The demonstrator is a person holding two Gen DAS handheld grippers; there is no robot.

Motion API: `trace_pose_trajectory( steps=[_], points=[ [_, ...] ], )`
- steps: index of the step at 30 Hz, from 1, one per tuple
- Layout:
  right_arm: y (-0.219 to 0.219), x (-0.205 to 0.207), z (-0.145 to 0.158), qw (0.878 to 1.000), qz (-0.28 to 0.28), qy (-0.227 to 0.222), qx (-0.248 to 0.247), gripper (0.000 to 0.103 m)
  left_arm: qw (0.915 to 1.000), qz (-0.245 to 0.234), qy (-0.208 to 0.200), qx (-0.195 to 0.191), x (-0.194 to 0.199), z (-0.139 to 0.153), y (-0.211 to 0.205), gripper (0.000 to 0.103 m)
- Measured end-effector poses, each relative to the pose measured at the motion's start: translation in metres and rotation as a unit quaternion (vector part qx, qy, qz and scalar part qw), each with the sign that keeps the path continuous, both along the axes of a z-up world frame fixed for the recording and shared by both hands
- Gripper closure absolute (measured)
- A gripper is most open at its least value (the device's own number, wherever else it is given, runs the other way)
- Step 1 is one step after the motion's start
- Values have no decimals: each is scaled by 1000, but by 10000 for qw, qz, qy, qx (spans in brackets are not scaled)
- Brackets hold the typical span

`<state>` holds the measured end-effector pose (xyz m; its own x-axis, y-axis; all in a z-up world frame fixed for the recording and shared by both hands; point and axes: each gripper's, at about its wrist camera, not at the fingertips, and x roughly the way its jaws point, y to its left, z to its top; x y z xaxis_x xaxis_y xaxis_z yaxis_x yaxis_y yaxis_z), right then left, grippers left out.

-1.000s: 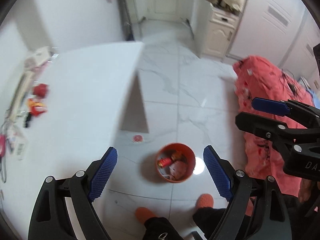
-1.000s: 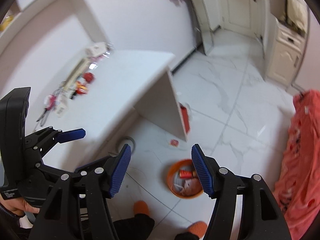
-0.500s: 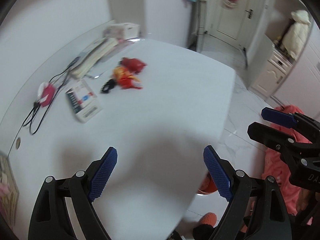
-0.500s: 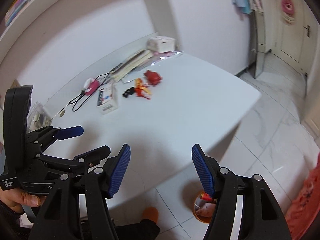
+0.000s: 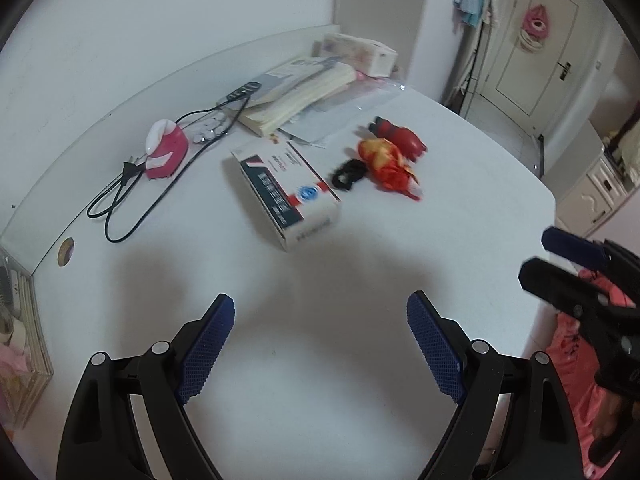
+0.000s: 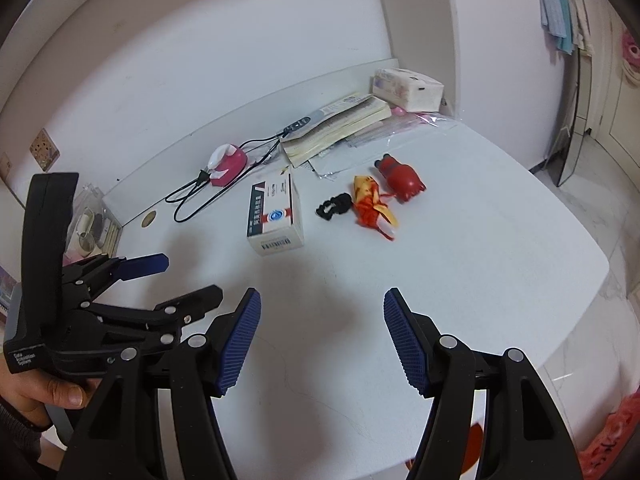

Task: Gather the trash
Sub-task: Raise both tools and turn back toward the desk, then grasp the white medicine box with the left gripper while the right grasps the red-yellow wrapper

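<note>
A crumpled red-and-yellow wrapper [image 5: 390, 166] [image 6: 372, 206] lies on the white table [image 5: 460, 208] [image 6: 500, 240]. Beside it lie a red bottle-like piece [image 5: 402, 138] [image 6: 402, 178] and a small black item [image 5: 348, 174] [image 6: 334, 206]. A white box with dark and red print [image 5: 288, 192] [image 6: 274, 216] lies to their left. My left gripper [image 5: 320, 344] is open and empty above the near table, far from them. My right gripper [image 6: 322, 336] is open and empty too. An orange edge of the bin [image 6: 474, 444] shows past the table's near edge.
At the back of the table are a stack of books and papers [image 5: 296, 92], a tissue pack [image 5: 360, 52], a pink-and-white device with a black cable [image 5: 164, 148] and a clear organiser [image 5: 20, 344] at far left. A red cloth [image 5: 580, 368] lies right of the table.
Both grippers have swung up from the orange bin on the floor to over the table top. The wrapper, red piece and box now lie ahead and closer. Both grippers stayed open.
</note>
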<state>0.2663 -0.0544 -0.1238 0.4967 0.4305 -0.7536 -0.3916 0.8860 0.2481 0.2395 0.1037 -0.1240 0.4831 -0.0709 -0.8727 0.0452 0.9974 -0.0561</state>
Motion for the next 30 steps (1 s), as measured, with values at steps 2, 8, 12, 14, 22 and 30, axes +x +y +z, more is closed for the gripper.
trace_pose_trajectory(
  steps=[2,8,12,14,22,30],
  points=[
    [7,11,-2,10000,-13,-16,-52,39,9999,118,-11,-44,14,-3,7,16],
    [15,43,-10,9998,-108,16,-137,39,9988,443,81,-215,68,-23,10,16],
    [17,61,-18,9997,-146,65,-190,39,9984,509,188,-179,92,-40,6,16],
    [17,68,-22,9996,-161,87,-197,39,9982,520,259,-146,101,-50,6,16],
    [14,90,-36,9991,-322,191,-175,39,9989,290,358,92,120,-73,6,16],
    [22,112,-54,9987,-333,267,-261,39,9990,1,374,249,121,-83,19,25]
  ],
)
